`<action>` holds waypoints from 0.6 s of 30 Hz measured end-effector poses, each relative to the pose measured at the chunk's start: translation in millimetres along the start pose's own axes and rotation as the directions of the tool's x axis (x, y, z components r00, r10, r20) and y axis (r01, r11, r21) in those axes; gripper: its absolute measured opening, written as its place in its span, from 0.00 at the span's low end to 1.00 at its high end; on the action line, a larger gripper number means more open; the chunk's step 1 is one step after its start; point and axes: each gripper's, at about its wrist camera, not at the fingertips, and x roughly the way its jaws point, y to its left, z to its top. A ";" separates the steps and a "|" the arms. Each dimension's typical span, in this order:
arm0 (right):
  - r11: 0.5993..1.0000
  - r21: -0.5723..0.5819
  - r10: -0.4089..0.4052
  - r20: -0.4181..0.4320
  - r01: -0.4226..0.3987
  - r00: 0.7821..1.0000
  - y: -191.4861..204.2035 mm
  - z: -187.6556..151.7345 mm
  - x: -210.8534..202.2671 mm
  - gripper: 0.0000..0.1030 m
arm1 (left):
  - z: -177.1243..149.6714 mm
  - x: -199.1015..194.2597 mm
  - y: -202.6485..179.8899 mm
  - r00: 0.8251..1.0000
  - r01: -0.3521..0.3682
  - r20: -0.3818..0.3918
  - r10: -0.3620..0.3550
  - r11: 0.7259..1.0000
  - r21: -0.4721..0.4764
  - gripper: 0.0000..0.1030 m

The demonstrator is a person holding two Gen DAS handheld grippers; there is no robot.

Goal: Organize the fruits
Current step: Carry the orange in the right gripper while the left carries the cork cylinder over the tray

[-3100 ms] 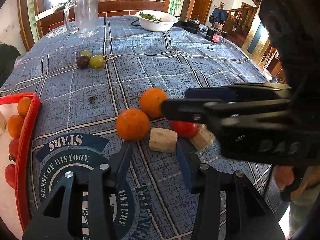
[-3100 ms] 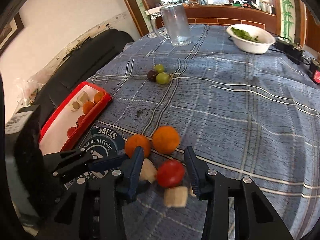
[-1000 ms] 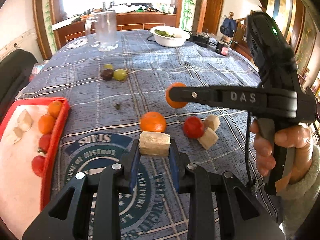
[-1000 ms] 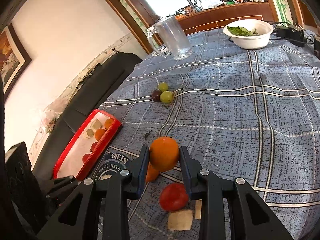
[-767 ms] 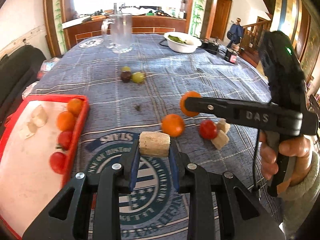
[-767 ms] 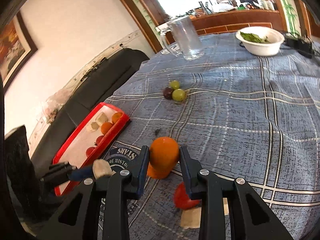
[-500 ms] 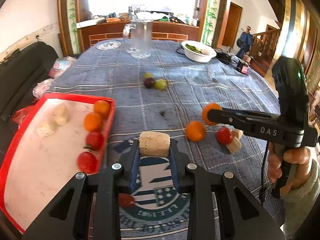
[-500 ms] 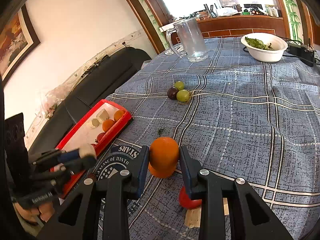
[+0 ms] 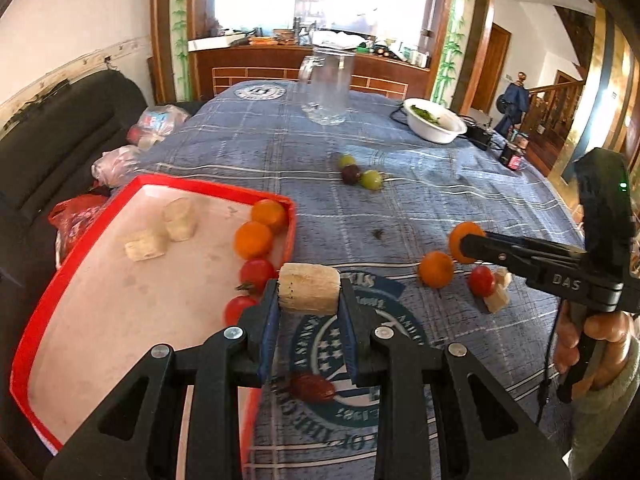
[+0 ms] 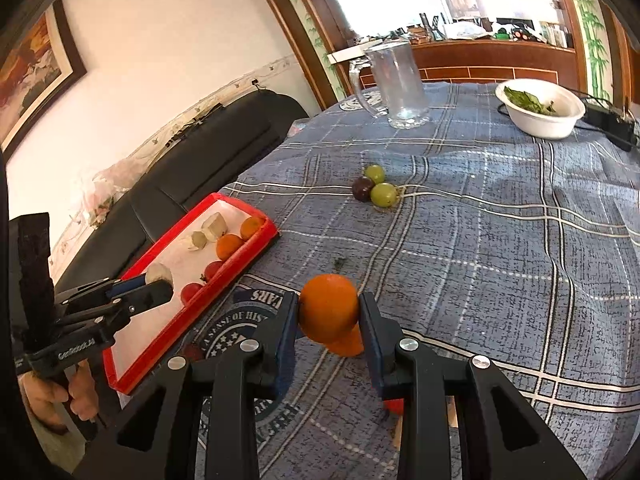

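Two pale chunks (image 9: 160, 228), two oranges (image 9: 260, 228) and two tomatoes (image 9: 250, 288) lie in the red-rimmed tray (image 9: 76, 248) at the left, its floor a smooth, stained white. Just right of them the left gripper (image 9: 309, 312) has its fingers clamped narrow on a pale cylindrical chunk (image 9: 309, 289) with a rough, speckled cut face, held over the tray's right rim. Below it a dark red fruit (image 9: 312, 387) lies on the printed emblem of the blue plaid cloth covering the surface (image 9: 420, 200). Further right an orange (image 9: 436, 269), a tomato (image 9: 481, 281) and two cut chunks (image 9: 498, 294) sit close together on the cloth. Above them the right gripper (image 10: 327, 320) pinches a round, dimpled orange (image 10: 329, 307). Three grapes (image 9: 358, 172), a glass mug (image 9: 328, 88) and a white bowl (image 9: 434, 125) of greens stand farther back.
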 end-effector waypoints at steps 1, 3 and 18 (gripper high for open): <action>1.000 -0.002 0.000 -0.001 0.000 1.000 2.3 0.4 0.2 0.30 | -0.8 -0.5 4.1 1.000 -0.019 -0.003 0.019 1.000 -0.005 0.24; 1.000 0.000 0.007 -0.007 -0.007 1.000 6.0 0.4 1.1 0.30 | -2.0 -1.3 10.4 0.999 -0.043 -0.007 0.043 0.999 -0.016 0.24; 0.997 -0.067 0.033 -0.033 -0.035 0.999 60.1 6.3 9.4 0.30 | -10.3 -8.2 44.2 0.993 -0.114 -0.018 0.113 0.991 -0.071 0.24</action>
